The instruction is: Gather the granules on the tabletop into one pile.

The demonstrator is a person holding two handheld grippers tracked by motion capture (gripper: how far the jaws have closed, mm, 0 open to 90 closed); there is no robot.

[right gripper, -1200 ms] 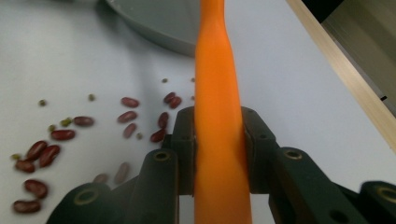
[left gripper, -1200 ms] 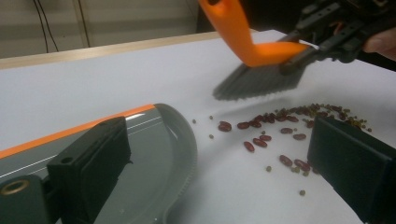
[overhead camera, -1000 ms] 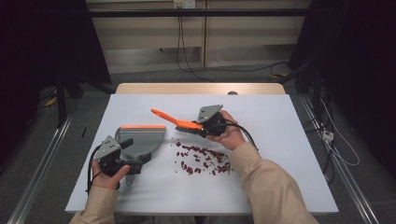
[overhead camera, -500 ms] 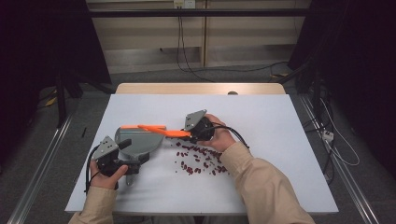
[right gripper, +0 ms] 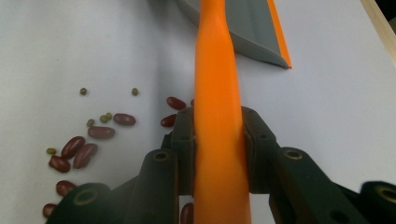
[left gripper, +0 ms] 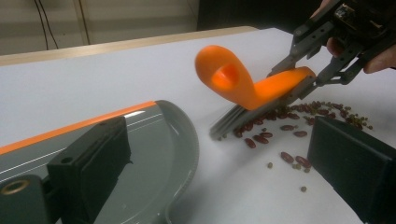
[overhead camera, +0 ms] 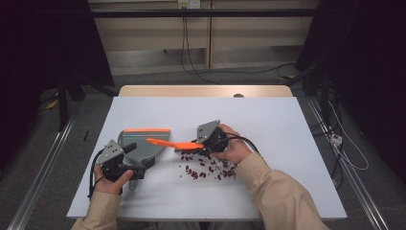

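We grip the orange brush [overhead camera: 173, 143] in the right gripper [overhead camera: 205, 143], jaws clamped on its handle from both sides; in the right gripper view the handle runs straight out ahead between the fingers [right gripper: 184, 140]. The bristles touch the table just below and ahead of the fingertips, at the near edge of the red beans [overhead camera: 207, 167].

The left gripper [overhead camera: 128, 158] holds the grey dustpan [overhead camera: 139, 143], jaws closed on its rear handle; its orange-edged lip lies flat on the white table [overhead camera: 287, 124], beyond the left fingers.

The beans lie mostly behind and beside the right fingers, with a few small green ones [right gripper: 85, 91] mixed in. A gap of bare table separates the bristle tips from the pan.

Notes for the sweep:
- Keep bristles flat on the table; short strokes toward the pan.
- Hold the pan lip pressed down, or beans may slip under.
- Beans roll easily: we go slowly and gather stragglers from the far side of the right hand.
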